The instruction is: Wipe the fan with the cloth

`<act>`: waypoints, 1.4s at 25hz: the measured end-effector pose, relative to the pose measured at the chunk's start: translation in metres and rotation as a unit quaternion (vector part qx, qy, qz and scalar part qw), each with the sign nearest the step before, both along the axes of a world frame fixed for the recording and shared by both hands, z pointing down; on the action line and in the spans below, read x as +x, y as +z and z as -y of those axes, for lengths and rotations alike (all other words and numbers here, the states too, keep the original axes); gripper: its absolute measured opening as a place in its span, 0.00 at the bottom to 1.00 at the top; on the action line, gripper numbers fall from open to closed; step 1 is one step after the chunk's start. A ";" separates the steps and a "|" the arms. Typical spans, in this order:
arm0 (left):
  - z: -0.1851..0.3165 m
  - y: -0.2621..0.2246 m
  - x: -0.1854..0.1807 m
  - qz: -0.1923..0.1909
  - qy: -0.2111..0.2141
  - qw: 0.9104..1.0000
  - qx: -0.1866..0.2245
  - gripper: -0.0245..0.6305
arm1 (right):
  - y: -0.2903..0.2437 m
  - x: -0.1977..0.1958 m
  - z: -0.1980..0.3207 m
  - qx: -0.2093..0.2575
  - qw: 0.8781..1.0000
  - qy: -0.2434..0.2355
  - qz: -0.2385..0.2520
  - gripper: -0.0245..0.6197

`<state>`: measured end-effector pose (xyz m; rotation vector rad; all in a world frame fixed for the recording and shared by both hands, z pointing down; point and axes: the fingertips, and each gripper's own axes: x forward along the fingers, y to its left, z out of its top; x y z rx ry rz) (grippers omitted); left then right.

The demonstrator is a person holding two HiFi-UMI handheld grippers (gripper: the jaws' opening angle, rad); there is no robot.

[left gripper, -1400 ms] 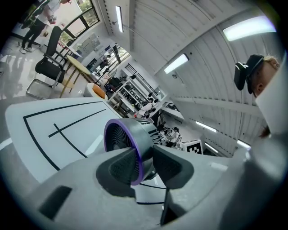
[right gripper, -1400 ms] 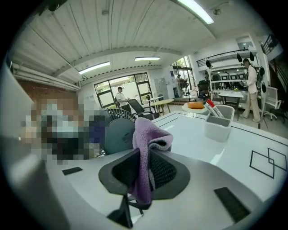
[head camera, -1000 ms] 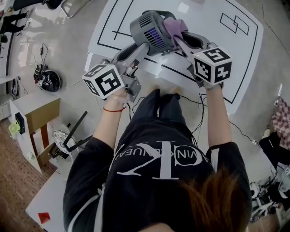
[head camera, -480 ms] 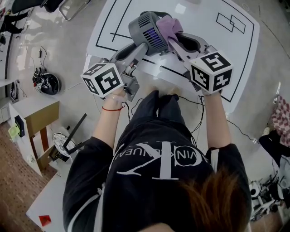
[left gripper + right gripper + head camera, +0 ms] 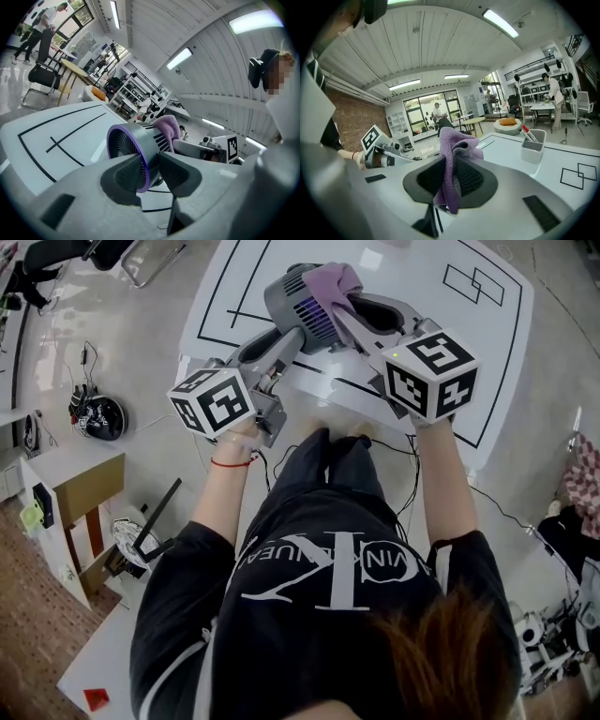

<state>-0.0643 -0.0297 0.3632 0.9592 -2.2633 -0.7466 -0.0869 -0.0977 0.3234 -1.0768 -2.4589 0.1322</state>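
A small grey fan (image 5: 298,302) with a purple ring is held off the white table (image 5: 422,277). My left gripper (image 5: 292,334) is shut on its rim; in the left gripper view the jaws (image 5: 152,169) clamp the fan (image 5: 127,149) from both sides. The purple cloth (image 5: 330,279) lies against the fan's top, pinched in my right gripper (image 5: 349,307). In the right gripper view the cloth (image 5: 451,161) stands bunched between the pads of that gripper (image 5: 450,180) and hides the fan. The cloth (image 5: 168,129) also shows behind the fan in the left gripper view.
Black taped lines mark the table. A grey pen holder (image 5: 532,145) stands on its far part. On the floor to the left are a dark helmet (image 5: 99,413) and a wooden cabinet (image 5: 80,486). Cables (image 5: 412,493) trail near the person's legs.
The right gripper has risen and carried the cloth from the fan's side up onto its top. The left gripper and fan have shifted slightly.
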 end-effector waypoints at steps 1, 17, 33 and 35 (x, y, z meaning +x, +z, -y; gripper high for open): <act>0.000 0.001 0.000 -0.001 0.000 1.000 0.000 0.23 | -0.001 -0.001 -0.001 0.000 1.000 0.001 0.001 0.14; 0.002 -0.002 0.003 0.010 0.024 1.000 0.003 0.20 | -0.046 0.010 0.025 -0.164 0.983 0.077 0.019 0.14; 0.076 -0.016 -0.019 0.034 0.050 0.998 0.015 0.14 | -0.022 0.064 0.128 -0.114 0.974 0.198 0.018 0.14; 0.085 -0.014 -0.021 0.034 0.047 0.998 0.012 0.14 | -0.015 0.068 0.141 -0.111 0.973 0.202 0.014 0.14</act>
